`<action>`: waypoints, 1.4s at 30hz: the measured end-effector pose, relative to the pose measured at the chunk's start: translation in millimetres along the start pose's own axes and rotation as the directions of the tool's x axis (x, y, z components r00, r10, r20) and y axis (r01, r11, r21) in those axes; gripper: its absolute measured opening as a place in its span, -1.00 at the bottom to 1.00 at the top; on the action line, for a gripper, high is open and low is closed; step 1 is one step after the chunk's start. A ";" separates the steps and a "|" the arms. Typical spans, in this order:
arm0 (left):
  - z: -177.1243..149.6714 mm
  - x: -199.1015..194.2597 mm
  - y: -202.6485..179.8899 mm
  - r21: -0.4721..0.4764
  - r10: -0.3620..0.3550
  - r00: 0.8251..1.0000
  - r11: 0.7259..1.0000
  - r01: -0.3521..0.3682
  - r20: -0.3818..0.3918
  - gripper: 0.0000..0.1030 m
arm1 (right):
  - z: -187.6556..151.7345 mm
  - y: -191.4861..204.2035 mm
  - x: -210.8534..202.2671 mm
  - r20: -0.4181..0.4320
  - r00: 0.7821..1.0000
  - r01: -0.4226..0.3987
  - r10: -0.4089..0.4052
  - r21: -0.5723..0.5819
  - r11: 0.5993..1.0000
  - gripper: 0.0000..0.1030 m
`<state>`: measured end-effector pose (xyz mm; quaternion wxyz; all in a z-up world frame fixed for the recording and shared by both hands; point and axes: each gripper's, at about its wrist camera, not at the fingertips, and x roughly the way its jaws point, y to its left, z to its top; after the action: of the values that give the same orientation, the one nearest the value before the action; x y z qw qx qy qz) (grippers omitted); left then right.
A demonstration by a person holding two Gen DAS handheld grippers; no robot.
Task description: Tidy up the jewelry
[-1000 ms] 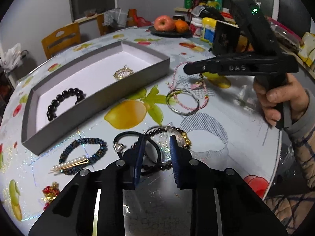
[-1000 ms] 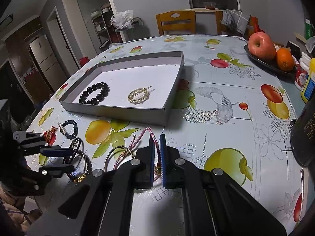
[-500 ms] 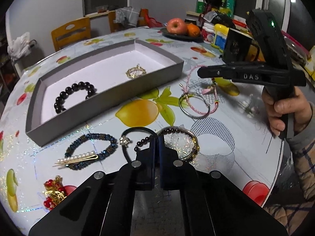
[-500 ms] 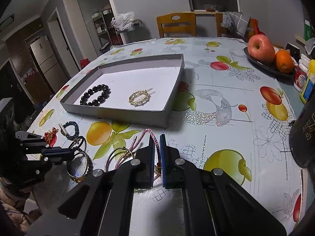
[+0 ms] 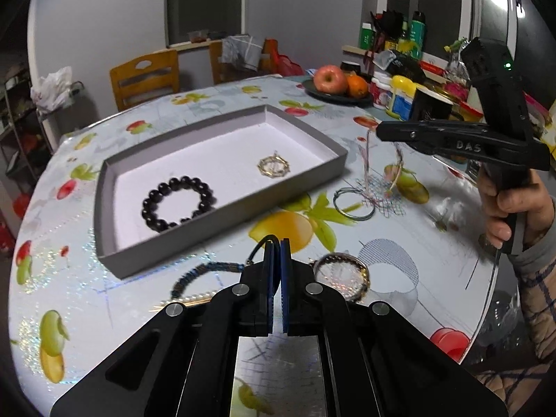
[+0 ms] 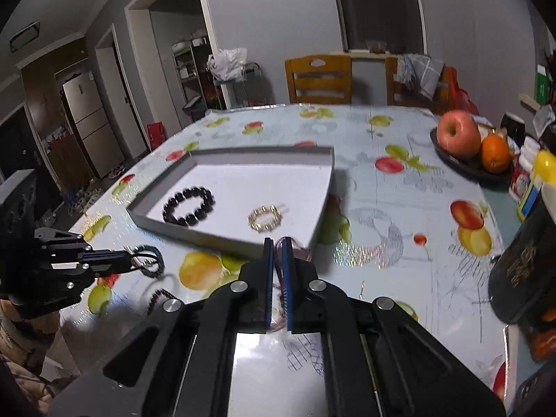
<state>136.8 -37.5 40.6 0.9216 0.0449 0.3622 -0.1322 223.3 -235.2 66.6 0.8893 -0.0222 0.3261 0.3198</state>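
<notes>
A grey tray point(image 5: 222, 215) point(image 6: 222, 238) on the fruit-print table holds a black bead bracelet point(image 5: 179, 201) point(image 6: 189, 206) and a gold round clip point(image 5: 273, 166) point(image 6: 264, 218). My left gripper point(image 5: 276, 243) point(image 6: 130, 255) is shut on a black hair tie point(image 5: 261, 247) and holds it above the table. My right gripper point(image 6: 277, 243) point(image 5: 378, 133) is shut on a pink cord bracelet point(image 5: 366, 160) point(image 6: 295, 243), which hangs from its tips. A silver ring bangle point(image 5: 353, 203), a brown-and-gold bead bracelet point(image 5: 342, 276) and a blue bead bracelet point(image 5: 205, 274) lie on the table.
A dark plate with an apple point(image 6: 457, 135) and an orange point(image 6: 495, 151) stands at the far right, with bottles and jars point(image 5: 403, 99) beside it. A dark canister point(image 6: 521, 278) stands close on the right. Wooden chairs point(image 6: 319, 78) stand behind the table.
My left gripper shut on the black hair tie and lifted it off the table. My right gripper rose with the pink cord bracelet, leaving the silver bangle on the table.
</notes>
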 end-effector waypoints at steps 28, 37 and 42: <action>10.4 -23.5 40.7 -0.075 0.020 0.998 0.997 -0.015 0.065 -0.92 | -19.3 -33.2 18.8 -0.109 0.986 0.130 -0.124 0.043 0.991 0.04; 10.2 -27.5 45.1 -0.075 0.026 0.997 0.997 -0.020 0.073 -0.92 | -36.0 -50.8 40.1 -0.203 0.977 0.095 -0.070 0.114 0.989 0.26; 10.3 -29.4 47.0 -0.077 0.026 0.997 0.997 -0.020 0.075 -0.92 | -40.1 -46.4 42.1 -0.216 0.974 0.095 -0.072 0.097 0.991 -0.48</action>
<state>135.8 12.0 67.5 0.9371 0.0088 0.3313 -0.1094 252.2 -258.7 2.2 0.8621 -0.0225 0.4344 0.2600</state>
